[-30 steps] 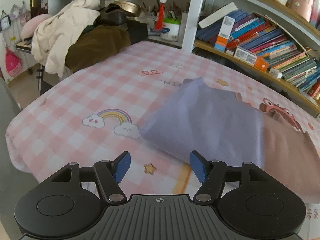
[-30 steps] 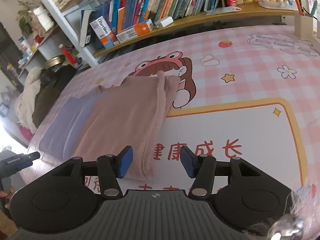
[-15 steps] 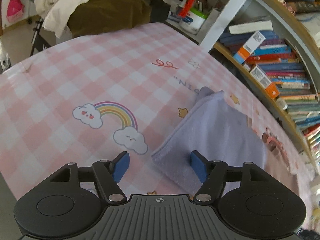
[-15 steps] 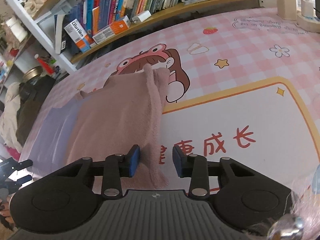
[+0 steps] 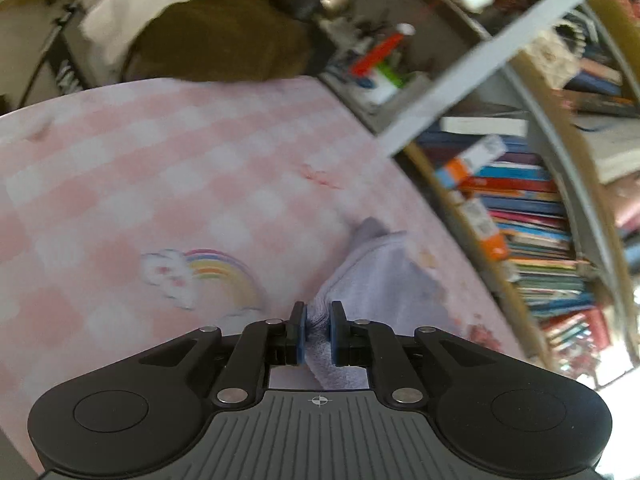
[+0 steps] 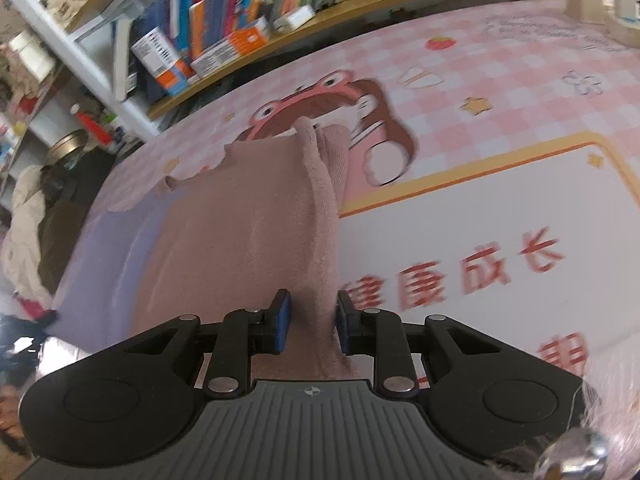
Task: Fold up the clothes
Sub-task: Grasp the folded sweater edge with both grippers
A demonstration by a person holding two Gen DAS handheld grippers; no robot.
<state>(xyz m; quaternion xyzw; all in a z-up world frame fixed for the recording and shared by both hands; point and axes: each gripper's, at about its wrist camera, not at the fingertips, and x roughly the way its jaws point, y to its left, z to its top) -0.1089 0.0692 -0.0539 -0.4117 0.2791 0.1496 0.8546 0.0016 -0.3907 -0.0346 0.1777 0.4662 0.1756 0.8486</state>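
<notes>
Pinching both near corners of the cloth to start a fold

Left gripper (image 5: 318,334) fingers clamp the lilac corner of the cloth (image 6: 240,232); right gripper (image 6: 312,326) fingers are closing around the pink hem, likely to lift both ends together. Cloth lies along the bench (image 6: 500,200) near edge, its long axis running left-right between the grippers.

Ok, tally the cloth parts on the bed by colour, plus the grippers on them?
Lavender cloth part: 1, left gripper jaws closing on its corner.
Dusty-pink cloth part: 1, right gripper jaws closing around its edge.
Grippers: 2.
Total: 4.
</notes>
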